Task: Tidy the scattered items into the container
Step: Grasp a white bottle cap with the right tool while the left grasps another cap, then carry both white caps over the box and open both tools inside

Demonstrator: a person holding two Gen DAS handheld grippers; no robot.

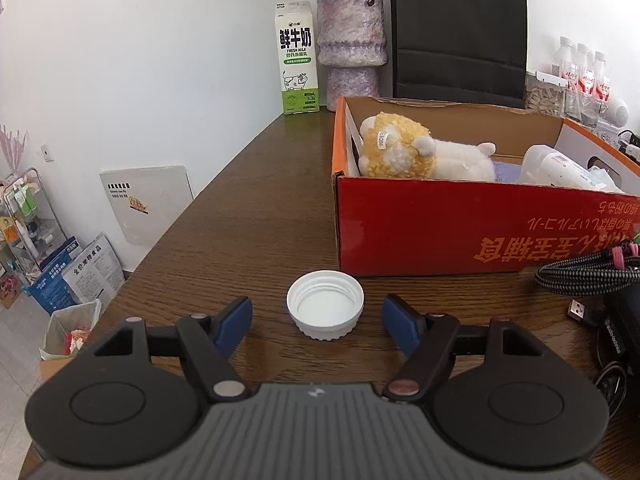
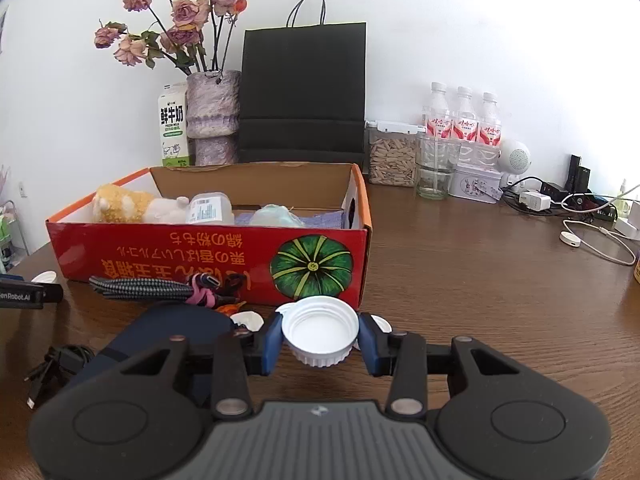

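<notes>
Your left claw (image 1: 317, 318) is open, pads either side of a white ribbed plastic screw cap (image 1: 325, 309), lower centre on the wood surface (image 1: 248, 208). Light, stiff, slick: pinch the ribbed wall. Right claw (image 2: 319, 345) grips another white cap (image 2: 320, 330), nr the red cardboard box (image 2: 160, 258).

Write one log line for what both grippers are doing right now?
left gripper: open around white cap on table | right gripper: shut on second white cap | red box: ahead
</notes>
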